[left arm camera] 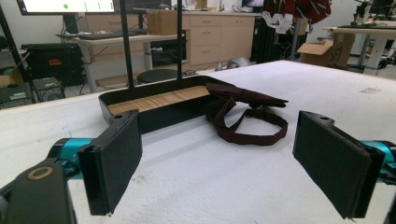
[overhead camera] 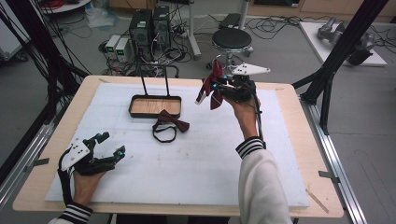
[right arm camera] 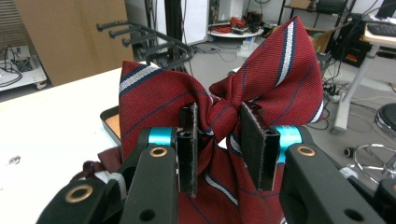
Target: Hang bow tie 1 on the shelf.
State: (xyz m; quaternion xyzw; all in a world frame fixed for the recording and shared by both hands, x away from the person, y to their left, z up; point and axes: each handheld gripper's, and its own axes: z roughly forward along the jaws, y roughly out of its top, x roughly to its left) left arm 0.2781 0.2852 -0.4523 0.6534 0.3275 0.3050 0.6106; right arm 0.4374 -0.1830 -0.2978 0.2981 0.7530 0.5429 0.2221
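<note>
At upper centre of the high view, the right gripper (overhead camera: 219, 84) holds a red striped bow tie (overhead camera: 212, 84) in the air above the far edge of the white mat (overhead camera: 196, 158); in the right gripper view its jaws are clamped on the tie's knot (right arm camera: 218, 115), the wings fanning out to either side. A second, dark bow tie (overhead camera: 169, 123) lies on the mat at the frame's centre, just in front of a black tray (overhead camera: 155, 106) with a wooden floor and two upright rods. At lower left, the left gripper (overhead camera: 108, 144) rests on the mat, its pads (left arm camera: 116, 154) wide apart with nothing between them, pointed toward the dark tie and tray.
</note>
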